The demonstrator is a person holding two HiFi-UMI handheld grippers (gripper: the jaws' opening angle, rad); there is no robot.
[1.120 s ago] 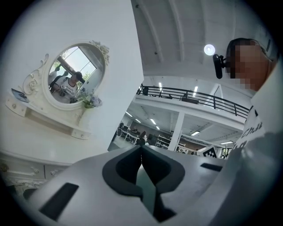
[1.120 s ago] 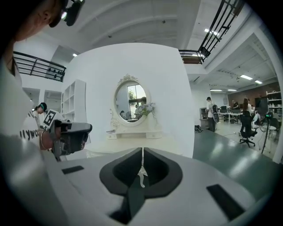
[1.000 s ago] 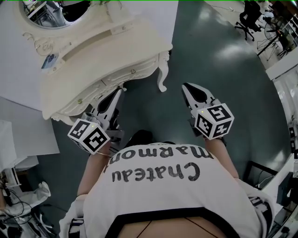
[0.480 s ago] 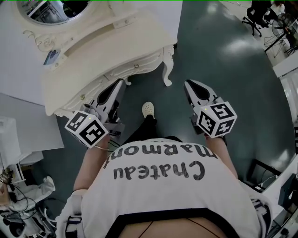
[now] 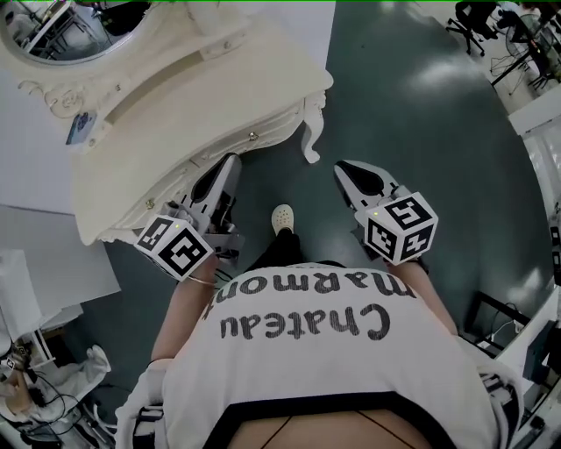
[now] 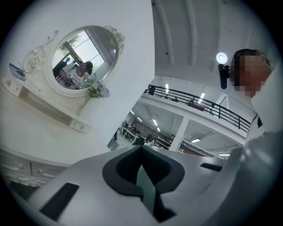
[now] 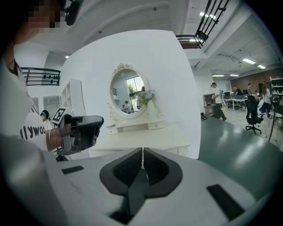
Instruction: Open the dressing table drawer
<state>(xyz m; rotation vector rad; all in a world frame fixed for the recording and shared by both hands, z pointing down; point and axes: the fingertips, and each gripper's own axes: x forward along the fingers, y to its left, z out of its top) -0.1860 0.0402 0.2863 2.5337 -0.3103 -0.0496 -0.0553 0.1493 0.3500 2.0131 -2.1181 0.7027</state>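
Approaching is the step in hand. The person stands before the cream-white carved wooden dressing table [image 5: 263, 79] with its oval mirror [image 5: 57, 26]. The drawer [image 5: 232, 145] in the curved front under the top sits flush and closed, its small round metal knob [image 5: 252, 136] untouched. The left gripper [image 5: 231, 161] points level at that front, just short of it, its jaws pressed together on nothing. The right gripper [image 5: 344, 167] hangs off the table's right corner, near the curled leg [image 5: 307, 149] and over the dark green floor [image 5: 421, 131], its jaws likewise clenched and empty.

From above it is hard to tell where one drawer front ends and the next begins, but the knob nearest the left tips looks like the target. Next, I judge, the left jaws must part, come round the knob and close on it. They would then draw straight back toward the body, kept level so the drawer slides without binding.
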